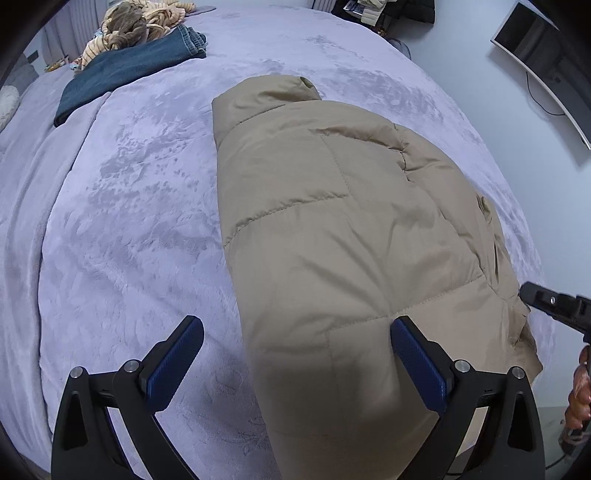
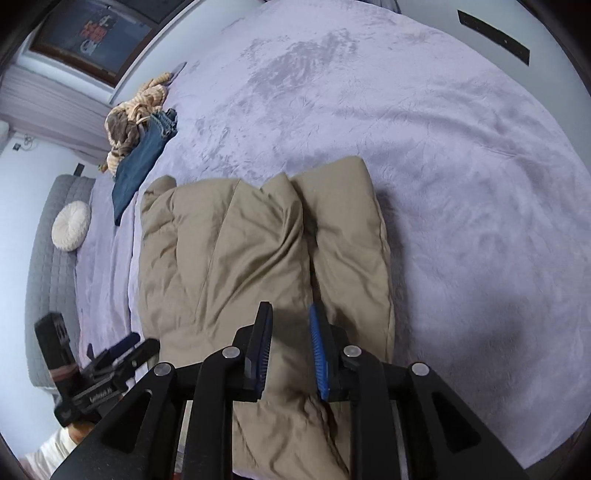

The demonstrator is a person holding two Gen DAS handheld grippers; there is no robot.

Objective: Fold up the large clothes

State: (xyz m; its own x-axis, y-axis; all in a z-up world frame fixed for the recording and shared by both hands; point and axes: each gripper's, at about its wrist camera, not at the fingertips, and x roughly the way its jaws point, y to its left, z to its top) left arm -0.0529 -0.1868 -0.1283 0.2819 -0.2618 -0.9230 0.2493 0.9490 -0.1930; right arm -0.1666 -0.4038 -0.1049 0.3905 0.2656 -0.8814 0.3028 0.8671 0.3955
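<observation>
Nearest the lens, the right gripper (image 2: 290, 347) is hanging slightly open and empty above the tan puffer jacket (image 2: 258, 258) at frame centre on the bed (image 2: 461, 166), while the left gripper (image 1: 295, 365) is gaping wide and empty, so the puffy fold is likely springing open.

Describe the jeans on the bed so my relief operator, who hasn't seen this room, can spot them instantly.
Start from the lavender blanket covering the bed, and look past the big tan puffer jacket toward the far corner. The jeans lie there folded flat, beside a striped orange bundle of cloth. They are the only dark blue thing on the bed.
</observation>
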